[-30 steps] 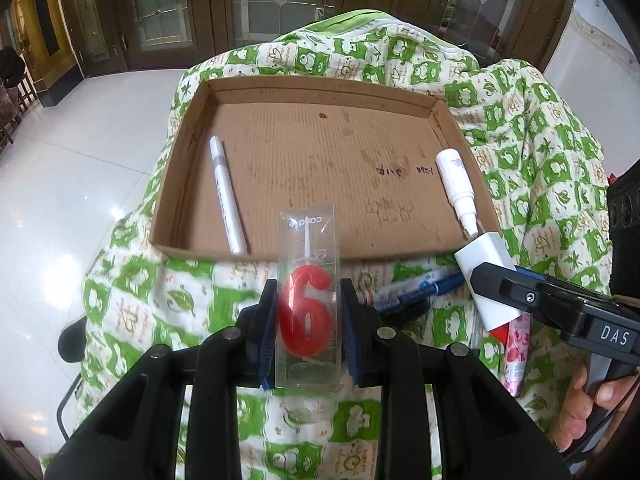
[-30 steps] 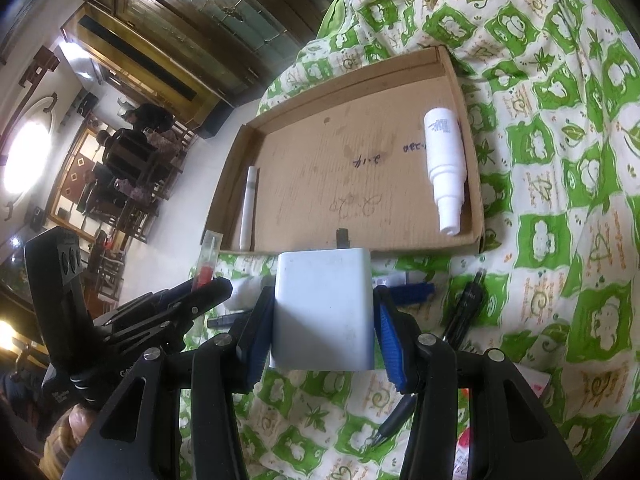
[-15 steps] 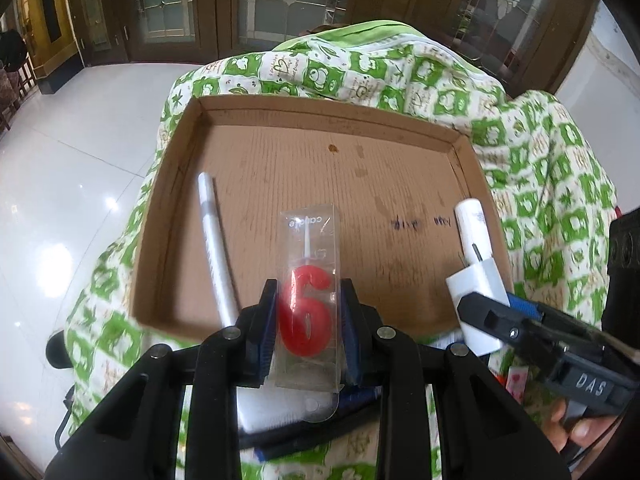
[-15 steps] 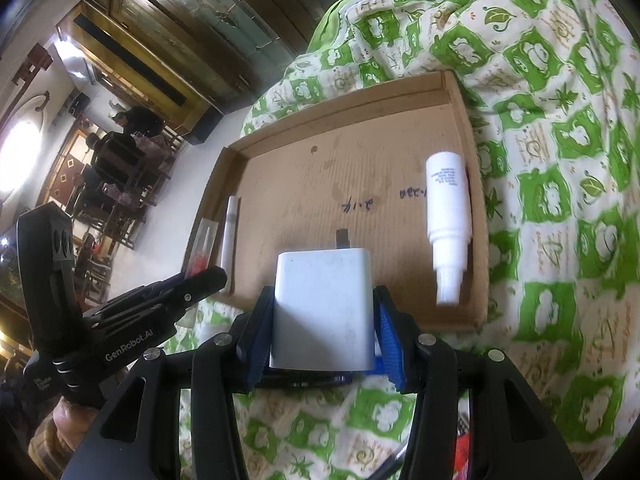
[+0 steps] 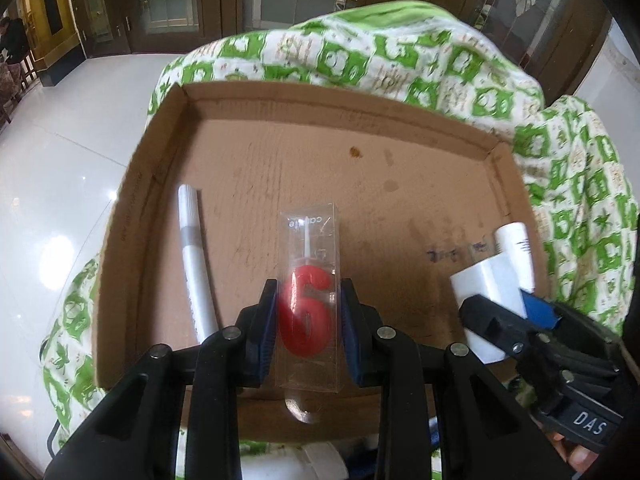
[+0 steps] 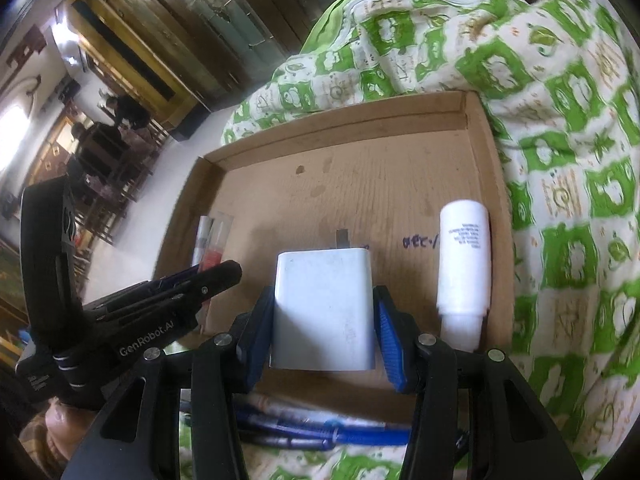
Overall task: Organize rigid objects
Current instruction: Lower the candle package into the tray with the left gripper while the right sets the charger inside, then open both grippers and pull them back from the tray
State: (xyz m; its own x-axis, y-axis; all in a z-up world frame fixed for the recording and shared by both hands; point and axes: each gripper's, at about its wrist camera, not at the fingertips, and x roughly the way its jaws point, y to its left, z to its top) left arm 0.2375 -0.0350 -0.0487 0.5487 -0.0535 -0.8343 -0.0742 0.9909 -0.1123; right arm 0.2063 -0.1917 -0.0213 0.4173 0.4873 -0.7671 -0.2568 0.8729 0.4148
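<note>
Dark wooden doors with patterned glass and a pale glossy floor stand behind a surface draped in a green-and-white patterned cloth, on which a shallow cardboard tray lies.

Left gripper: its jaws are closed against the two long sides of a clear plastic candle box holding a red number-6 candle. The box hangs over the near part of the tray floor, its wick end pointing toward the far wall. Just left of it, inside the tray, a silver-grey marker pen lies along the left wall.

Right gripper: its jaws are clamped on the sides of a white charger plug, whose metal prong points toward the far wall; the plug is over the near right part of the tray. Just beside it on the right, a white spray bottle lies on the tray floor along the right wall, nozzle toward the near edge. Blue handwriting marks the cardboard between plug and bottle.

Outside the tray's near wall, blue pens lie on the cloth below the right gripper.
</note>
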